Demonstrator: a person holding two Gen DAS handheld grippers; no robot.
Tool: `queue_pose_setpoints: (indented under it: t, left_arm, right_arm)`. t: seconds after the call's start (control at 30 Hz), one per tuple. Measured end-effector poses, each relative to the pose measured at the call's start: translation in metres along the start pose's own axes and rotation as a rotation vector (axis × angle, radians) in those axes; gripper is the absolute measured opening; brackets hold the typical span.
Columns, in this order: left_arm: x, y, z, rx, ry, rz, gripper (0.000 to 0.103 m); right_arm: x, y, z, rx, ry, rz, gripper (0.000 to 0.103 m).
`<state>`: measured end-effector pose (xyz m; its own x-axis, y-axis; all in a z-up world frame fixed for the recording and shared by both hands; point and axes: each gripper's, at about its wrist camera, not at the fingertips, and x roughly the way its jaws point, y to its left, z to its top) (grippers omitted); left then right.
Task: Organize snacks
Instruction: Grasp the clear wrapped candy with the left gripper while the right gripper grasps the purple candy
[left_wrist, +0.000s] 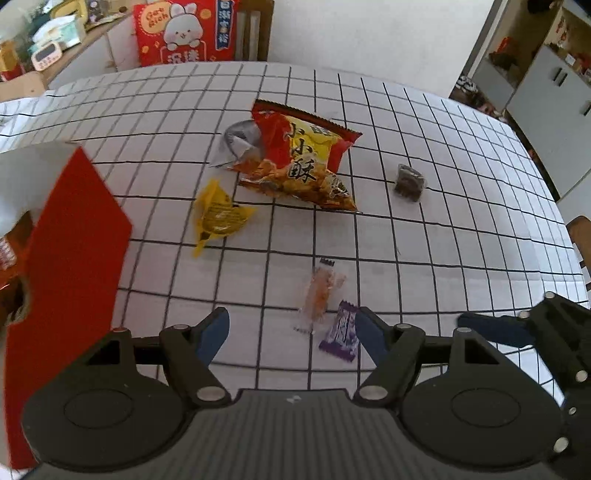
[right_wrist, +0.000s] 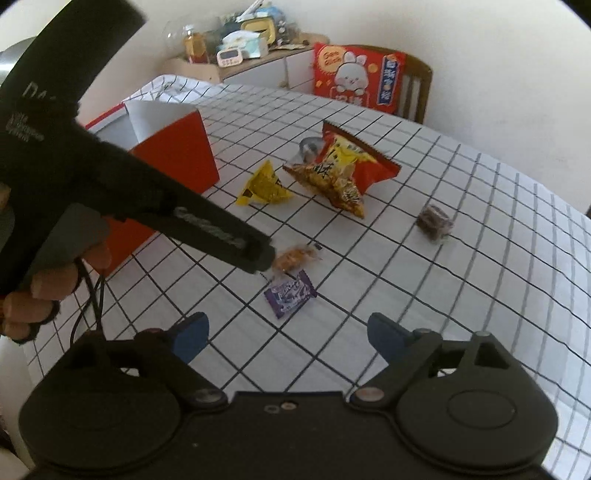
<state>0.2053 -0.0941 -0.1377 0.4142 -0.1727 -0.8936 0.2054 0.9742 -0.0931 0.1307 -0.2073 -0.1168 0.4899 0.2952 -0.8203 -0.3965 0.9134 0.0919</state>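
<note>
White grid-patterned tablecloth (left_wrist: 443, 240) holds scattered snacks beside a red box (right_wrist: 173, 155). Left gripper (left_wrist: 291, 332) hovers spread over an orange candy (left_wrist: 319, 295) and purple candy (left_wrist: 341, 332); right gripper (right_wrist: 288, 332) spread, empty.

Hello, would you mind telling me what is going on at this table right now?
A person is tidying snacks with a handheld claw in each hand. Both claws are open and hold nothing. The left claw hangs low over a clear orange snack packet and a purple candy. The right claw hangs just short of that purple candy. A big chip bag, a yellow packet and a dark wrapped cube lie loose on the checked tablecloth, beside a red box.
</note>
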Motion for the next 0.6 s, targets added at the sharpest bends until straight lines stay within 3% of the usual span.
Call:
queue_pose_setpoints:
  t: [0.3,0.6]
  left_arm:
    - [0.032,0.001,0.012,-0.034,0.058,-0.016,0.073]
    - [0.045,0.0,0.012,-0.025,0.069,-0.022,0.06]
  right_arm:
    - [0.034,-0.002,0.01,-0.037,0.018,0.023,0.077]
    - [0.054,-0.005,0.012,-0.015,0.015,0.02,0.06]
